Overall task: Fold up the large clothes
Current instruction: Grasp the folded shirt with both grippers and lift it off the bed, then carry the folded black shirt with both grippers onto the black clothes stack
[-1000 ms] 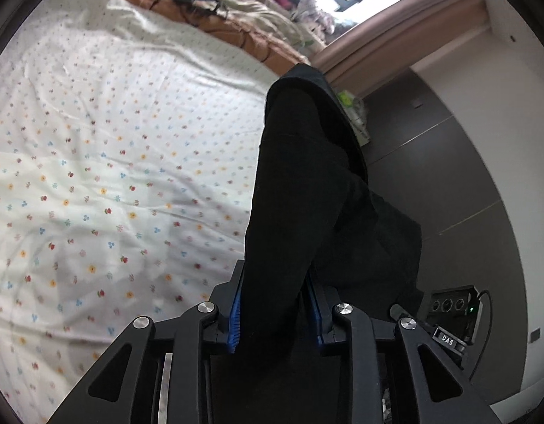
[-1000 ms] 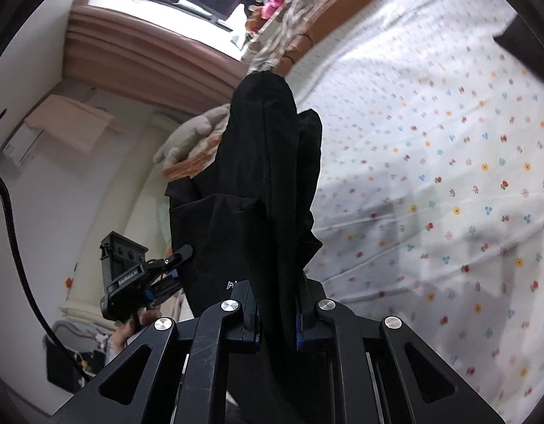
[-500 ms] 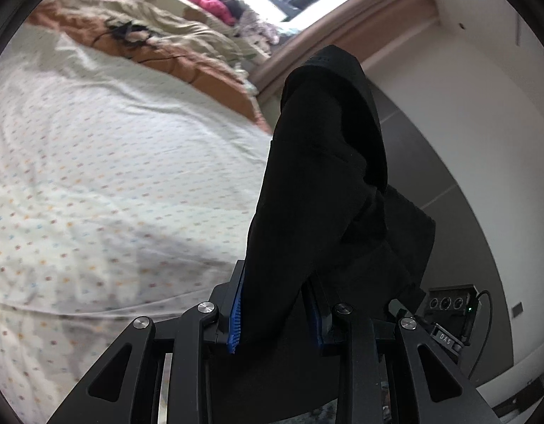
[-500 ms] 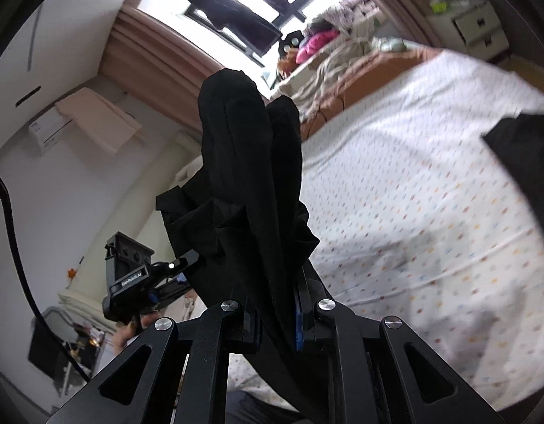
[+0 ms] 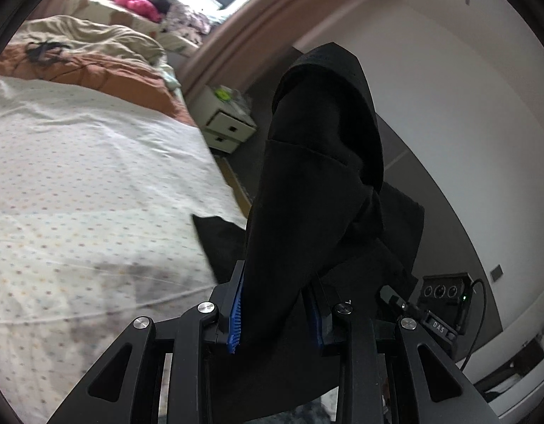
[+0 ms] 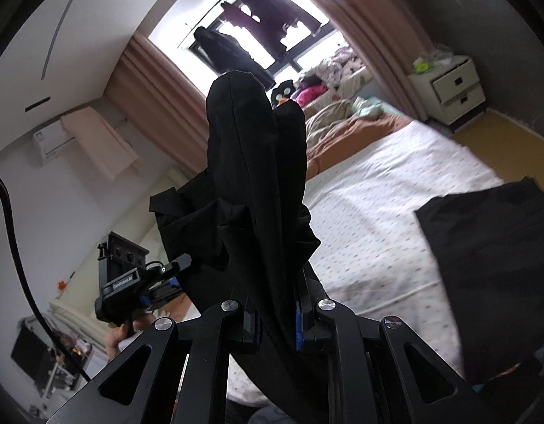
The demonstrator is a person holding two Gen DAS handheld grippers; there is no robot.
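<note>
A large black garment (image 5: 317,183) is bunched between the jaws of my left gripper (image 5: 277,312), which is shut on it and holds it up above the bed. My right gripper (image 6: 275,321) is shut on another part of the same black garment (image 6: 254,183), also lifted. A flat black part of the cloth (image 6: 491,265) lies on the bed at the right of the right wrist view and shows in the left wrist view (image 5: 218,243) too. The left gripper's body (image 6: 127,282) shows in the right wrist view, held in a hand.
The bed (image 5: 77,183) has a white flower-dotted sheet, with a brown and beige duvet (image 5: 95,60) heaped at its head. A white bedside drawer unit (image 6: 448,84) stands by the curtain. A window with hanging clothes (image 6: 257,31) is behind. A black device with a cable (image 5: 445,293) sits low right.
Both grippers have tilted up and lifted with the garment; the views now take in the window and walls. A flat black part of the cloth has come into view on the bed.
</note>
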